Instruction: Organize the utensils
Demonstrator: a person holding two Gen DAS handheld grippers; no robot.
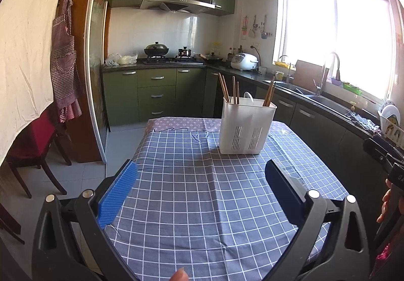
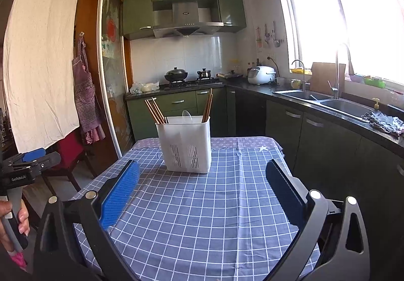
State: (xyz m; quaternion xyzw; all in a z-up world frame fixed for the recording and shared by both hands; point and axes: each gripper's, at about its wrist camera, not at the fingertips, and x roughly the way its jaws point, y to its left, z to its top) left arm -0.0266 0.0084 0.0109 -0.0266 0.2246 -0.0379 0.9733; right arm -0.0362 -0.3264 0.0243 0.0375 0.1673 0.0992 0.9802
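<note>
We hold both grippers above the tabletop [image 1: 202, 205] with the jaws spread wide and nothing between them. The left gripper [image 1: 201, 192] and the right gripper [image 2: 202, 192] both face the white holder [image 1: 246, 127], which stands upright near the far end of the tabletop. In the left view it sits above and right of frame centre; in the right view, just left of centre, well beyond the jaws.

Hazards, in our judgement:
- The holder is light and tall. A sideways push from a jaw could tip it.
- The chopsticks [image 1: 224, 90] lean loosely in separate compartments. Pinching one near its tip could lever the others out.
- The white spoon [image 2: 186, 115] barely clears the rim, so a grasp may slip.
</note>
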